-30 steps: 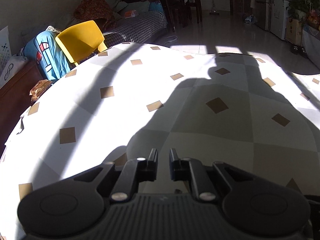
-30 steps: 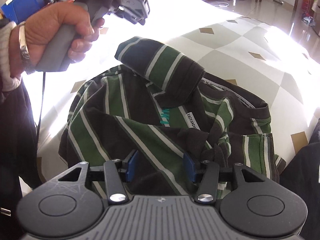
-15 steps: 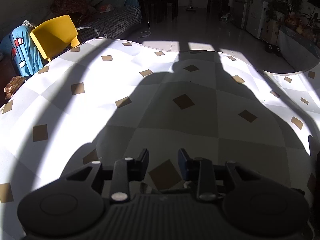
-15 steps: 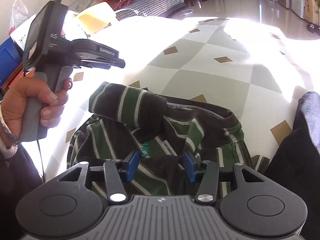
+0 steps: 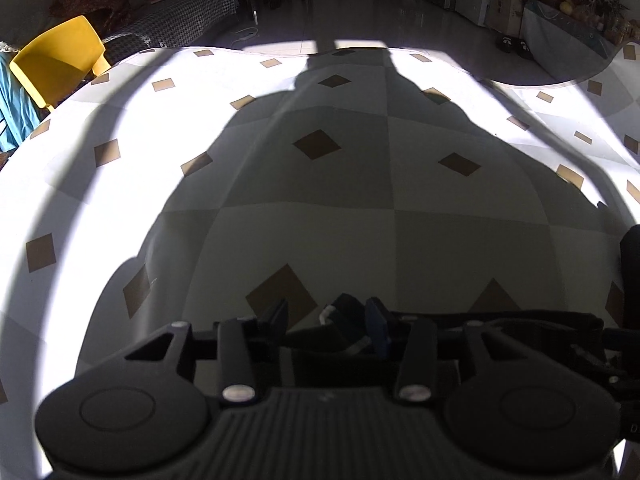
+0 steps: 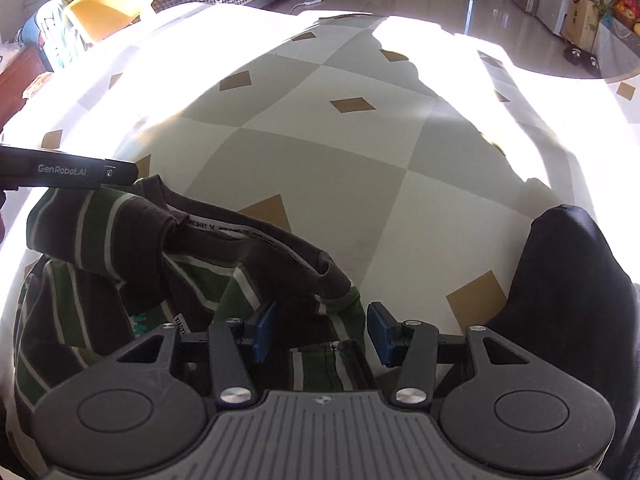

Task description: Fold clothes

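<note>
A brown shirt with green and white stripes (image 6: 120,248) lies crumpled on the checked tablecloth (image 6: 320,140) near its front edge. My right gripper (image 6: 322,332) hovers low over the shirt's right shoulder. Its blue pads (image 6: 262,334) stand apart, with striped fabric lying loose between them. In the left wrist view my left gripper (image 5: 328,318) has its jaws opening. A small dark fold of the shirt (image 5: 344,312) shows between its fingers, and they do not press it. The left gripper's black housing (image 6: 68,170) reaches in over the shirt's folded sleeve.
A dark garment (image 6: 568,300) lies bunched at the table's right front and also shows as a dark garment's edge (image 5: 630,272). A yellow chair (image 5: 60,60) and a checked sofa (image 5: 180,12) stand beyond the table's far left. A person's shadow covers the tablecloth (image 5: 320,220).
The left jaws went from shut to parted, and a bit of cloth now shows between them. The right gripper slid right across the shirt to its shoulder; the hand holding the left gripper left view.
</note>
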